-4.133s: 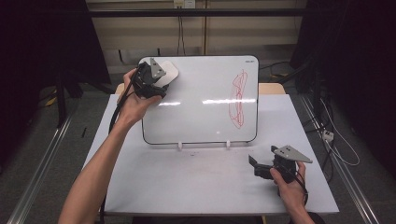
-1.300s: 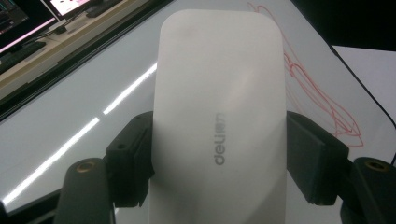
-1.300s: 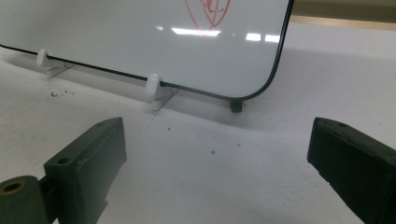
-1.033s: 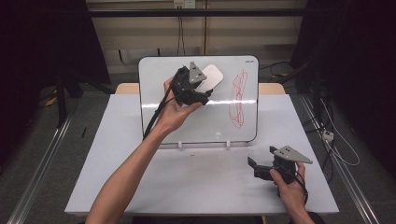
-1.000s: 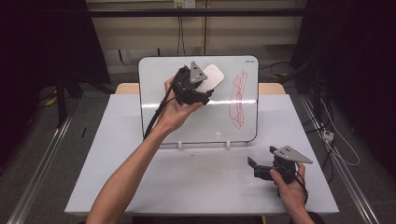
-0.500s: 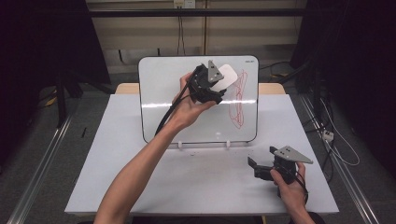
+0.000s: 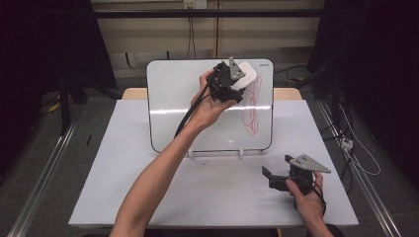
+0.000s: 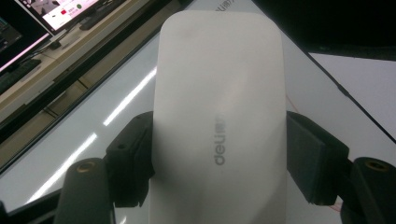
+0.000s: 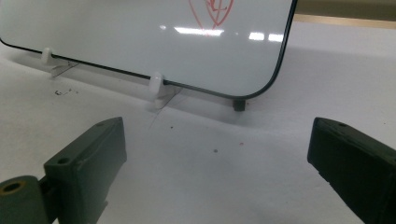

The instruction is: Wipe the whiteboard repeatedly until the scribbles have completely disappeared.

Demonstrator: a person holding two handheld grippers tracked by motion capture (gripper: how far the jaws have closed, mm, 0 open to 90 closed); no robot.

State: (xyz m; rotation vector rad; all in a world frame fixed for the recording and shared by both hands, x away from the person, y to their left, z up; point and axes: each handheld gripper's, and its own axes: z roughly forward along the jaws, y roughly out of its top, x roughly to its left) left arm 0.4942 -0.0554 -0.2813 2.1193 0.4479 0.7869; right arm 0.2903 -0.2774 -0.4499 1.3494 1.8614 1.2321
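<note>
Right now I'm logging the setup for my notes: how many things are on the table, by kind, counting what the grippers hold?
Whiteboard with red scribble: 1
White eraser, held in the left gripper: 1
Grippers, with the right gripper holding nothing: 2
Total: 4

The left forearm (image 7: 163, 170) reaches up and forward from the bottom edge, bare, its hand (image 7: 210, 106) wrapped around the left gripper (image 7: 236, 81) — raised high, jaws pointing away and slightly right, clamped on both flanks of what they carry. A black cable hangs along the wrist. The right hand (image 7: 306, 195) rests low at the near right, holding the right gripper (image 7: 269, 177) level — its jaws spread wide, pointing left, nothing between them.
</note>
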